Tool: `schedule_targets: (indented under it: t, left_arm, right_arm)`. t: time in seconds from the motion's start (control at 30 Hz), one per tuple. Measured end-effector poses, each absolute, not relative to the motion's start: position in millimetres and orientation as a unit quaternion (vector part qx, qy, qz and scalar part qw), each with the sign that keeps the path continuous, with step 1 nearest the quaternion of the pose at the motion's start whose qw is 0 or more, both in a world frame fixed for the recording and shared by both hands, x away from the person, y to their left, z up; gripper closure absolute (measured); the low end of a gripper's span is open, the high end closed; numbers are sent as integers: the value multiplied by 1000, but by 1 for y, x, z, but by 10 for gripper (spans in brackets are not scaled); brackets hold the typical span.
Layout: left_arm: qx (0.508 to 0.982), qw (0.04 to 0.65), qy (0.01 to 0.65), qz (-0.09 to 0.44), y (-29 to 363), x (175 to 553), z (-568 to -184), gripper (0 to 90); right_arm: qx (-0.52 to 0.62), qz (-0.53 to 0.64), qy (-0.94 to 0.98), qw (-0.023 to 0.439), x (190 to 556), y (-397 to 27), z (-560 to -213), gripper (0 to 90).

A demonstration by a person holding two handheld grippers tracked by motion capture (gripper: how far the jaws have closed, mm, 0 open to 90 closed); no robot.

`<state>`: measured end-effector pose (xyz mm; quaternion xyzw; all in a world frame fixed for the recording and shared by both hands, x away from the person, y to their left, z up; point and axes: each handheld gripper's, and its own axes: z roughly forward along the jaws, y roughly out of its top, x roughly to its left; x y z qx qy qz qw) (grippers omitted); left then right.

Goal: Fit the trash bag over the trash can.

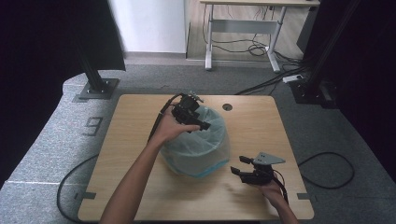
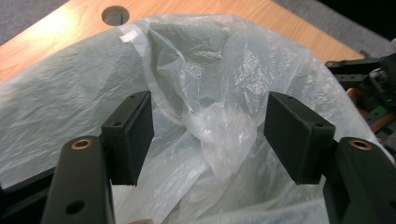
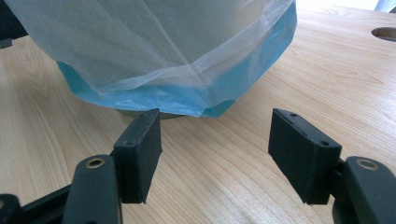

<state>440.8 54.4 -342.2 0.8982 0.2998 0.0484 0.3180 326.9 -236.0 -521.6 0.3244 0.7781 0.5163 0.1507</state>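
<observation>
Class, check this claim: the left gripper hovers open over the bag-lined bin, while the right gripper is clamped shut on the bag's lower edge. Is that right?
Not quite. The right gripper is open, holding nothing, short of the plastic bag above the wooden table, as the right gripper view shows. The rest stands: the left gripper hovers open over the bag-lined bin.

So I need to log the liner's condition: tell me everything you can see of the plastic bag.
The bag is thin, translucent, whitish-blue crinkled plastic, lining a round bin on the wooden table. Its top is folded outward over the rim and hangs down the sides, ending just above the tabletop. Inside, the film bunches into loose folds. The left hand-held gripper hovers open at its rim; nothing visibly pinches it.
</observation>
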Motion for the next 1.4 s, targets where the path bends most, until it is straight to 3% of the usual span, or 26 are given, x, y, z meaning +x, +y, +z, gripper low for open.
schedule_targets:
  t: [0.73,1.03,1.4]
  left_arm:
    - [910,287,297,33,44,443,-354,364]
    - [892,337,296,58,80,425,-325,360]
    - [898,310,302,75,118,404,-331,363]
  right_arm:
    - [324,513,781,146,327,-236,-523,342]
    - [325,513,780,147,327,-237,-523,341]
    - [324,509,784,145,327,-234,-524,341]
